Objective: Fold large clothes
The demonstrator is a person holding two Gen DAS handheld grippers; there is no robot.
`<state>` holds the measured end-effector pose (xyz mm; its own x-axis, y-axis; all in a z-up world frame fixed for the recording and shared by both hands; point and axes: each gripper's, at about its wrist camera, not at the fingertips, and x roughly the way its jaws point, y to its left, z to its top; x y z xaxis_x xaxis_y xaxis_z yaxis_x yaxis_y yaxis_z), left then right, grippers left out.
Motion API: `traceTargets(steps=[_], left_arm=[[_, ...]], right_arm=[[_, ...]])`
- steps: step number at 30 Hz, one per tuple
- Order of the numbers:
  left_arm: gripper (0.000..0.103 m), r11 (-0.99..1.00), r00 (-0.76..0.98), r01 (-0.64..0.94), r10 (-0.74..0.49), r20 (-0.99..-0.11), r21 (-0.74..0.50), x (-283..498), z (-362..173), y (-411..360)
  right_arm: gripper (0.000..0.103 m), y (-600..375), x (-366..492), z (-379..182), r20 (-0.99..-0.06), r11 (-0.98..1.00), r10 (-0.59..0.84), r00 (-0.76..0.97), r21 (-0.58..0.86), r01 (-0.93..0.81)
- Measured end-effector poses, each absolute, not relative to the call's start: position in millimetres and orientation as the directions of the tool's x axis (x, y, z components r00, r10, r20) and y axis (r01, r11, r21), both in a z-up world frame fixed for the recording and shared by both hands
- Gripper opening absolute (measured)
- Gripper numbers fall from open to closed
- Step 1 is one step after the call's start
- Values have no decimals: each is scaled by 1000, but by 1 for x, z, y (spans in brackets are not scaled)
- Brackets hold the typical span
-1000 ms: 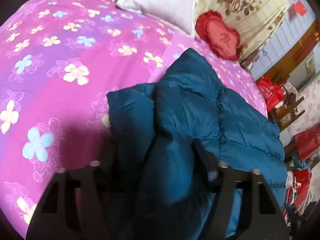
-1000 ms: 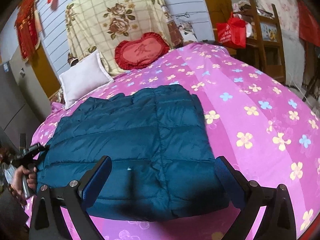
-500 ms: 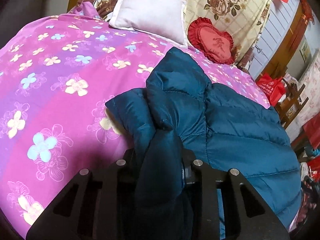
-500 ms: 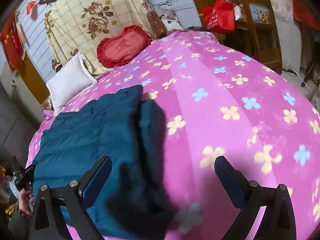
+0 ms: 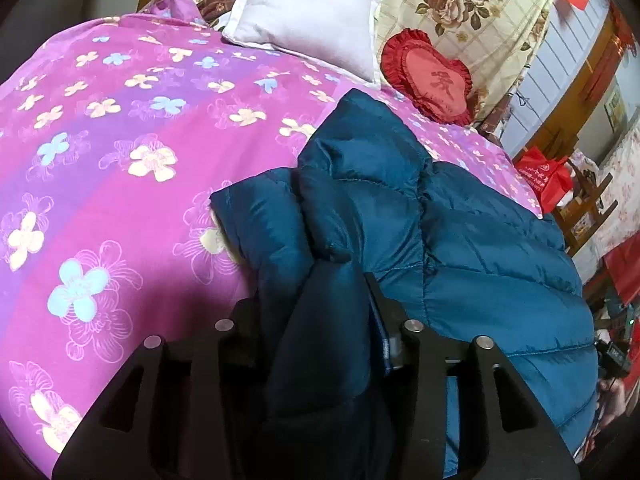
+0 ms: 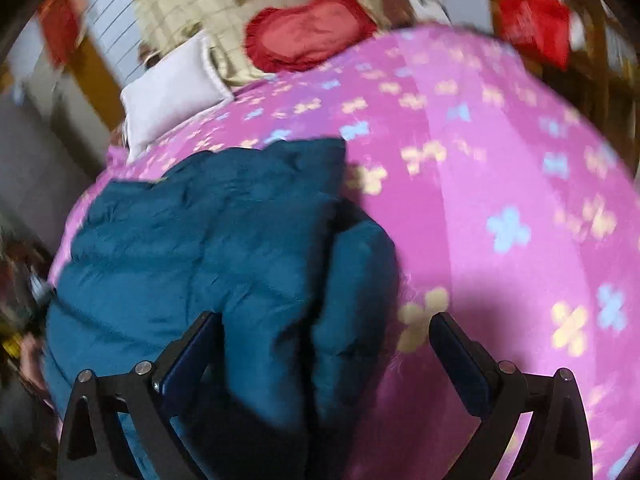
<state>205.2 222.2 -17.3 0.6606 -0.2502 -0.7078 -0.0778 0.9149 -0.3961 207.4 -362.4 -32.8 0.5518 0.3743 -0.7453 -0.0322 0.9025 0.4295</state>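
A teal quilted puffer jacket [image 5: 460,240] lies on a bed with a pink flowered cover [image 5: 120,152]. My left gripper [image 5: 320,320] is shut on a bunched fold of the jacket at its near left edge, and the fabric hangs down between the fingers. In the right wrist view, which is blurred, the jacket [image 6: 208,232] fills the lower left. My right gripper [image 6: 324,340] is open, its fingers standing on either side of a raised fold at the jacket's right edge, without pinching it.
A white pillow [image 5: 308,20] and a red heart cushion [image 5: 432,80] lie at the head of the bed against a cream flowered cloth [image 5: 460,4]. Red bags [image 5: 544,176] and wooden furniture stand beside the bed on the right.
My left gripper closed on the jacket's fold and holds it. My right gripper moved right and closer over the jacket's right edge, still open; a fold there has risen between its fingers.
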Motion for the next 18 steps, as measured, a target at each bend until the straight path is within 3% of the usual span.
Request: traceTargets(steps=[2, 4, 8, 10, 13, 16, 18], left_arm=[[46, 913, 657, -76, -256, -709, -400, 206, -18, 222], [47, 915, 655, -71, -257, -710, -397, 207, -17, 221], [49, 914, 652, -66, -263, -711, -400, 209, -17, 220], [49, 915, 652, -67, -262, -711, -398, 209, -17, 220], [47, 925, 654, -73, -239, -718, -374, 208, -16, 218], [31, 954, 675, -65, -174, -717, -293, 204, -10, 207], [26, 974, 684, -62, -118, -720, -219, 202, -5, 196]], right_arm=[[101, -368, 206, -38, -698, 869, 449, 559, 487, -90], [81, -366, 204, -41, -650, 827, 530, 544, 539, -162], [73, -363, 197, -46, -606, 814, 557, 568, 535, -226], [61, -360, 193, -43, -594, 816, 556, 581, 524, -245], [49, -342, 187, -32, -626, 875, 478, 616, 399, -274], [39, -326, 181, -20, -666, 929, 369, 648, 260, -263], [32, -315, 178, -10, -682, 952, 302, 666, 178, -249]])
